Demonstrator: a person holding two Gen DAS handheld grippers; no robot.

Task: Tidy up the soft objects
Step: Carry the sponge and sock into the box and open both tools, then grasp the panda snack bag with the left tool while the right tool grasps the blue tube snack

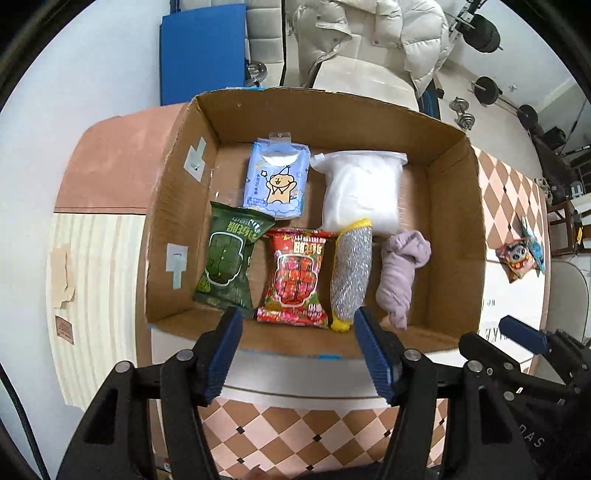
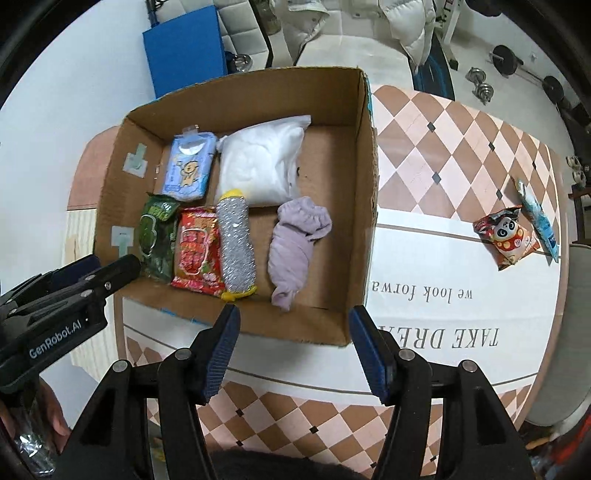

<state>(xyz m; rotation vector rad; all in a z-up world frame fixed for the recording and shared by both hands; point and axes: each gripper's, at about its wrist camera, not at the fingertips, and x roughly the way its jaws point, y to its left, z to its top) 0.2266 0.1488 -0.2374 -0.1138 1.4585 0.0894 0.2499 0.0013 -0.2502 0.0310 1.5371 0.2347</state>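
Observation:
A cardboard box (image 1: 454, 236) (image 2: 364, 206) sits on the table and holds a blue tissue pack (image 1: 275, 181) (image 2: 190, 168), a white bag (image 1: 362, 190) (image 2: 258, 162), a green packet (image 1: 229, 258) (image 2: 157, 236), a red packet (image 1: 295, 277) (image 2: 195, 251), a silver-and-yellow sponge (image 1: 351, 273) (image 2: 236, 243) and a lilac cloth (image 1: 400, 269) (image 2: 295, 240). A panda snack packet (image 1: 517, 258) (image 2: 508, 236) and a blue sachet (image 2: 539, 218) lie on the table to the right of the box. My left gripper (image 1: 297, 325) (image 2: 110, 271) is open and empty at the box's near edge. My right gripper (image 2: 293, 325) is open and empty above the box's near right corner.
The round table (image 2: 443, 155) has a checked cloth with printed lettering. A white jacket (image 1: 369, 33) hangs on a chair behind the box. A blue board (image 1: 203, 51) leans at the back left. Dumbbells (image 1: 463, 114) lie on the floor at the back right.

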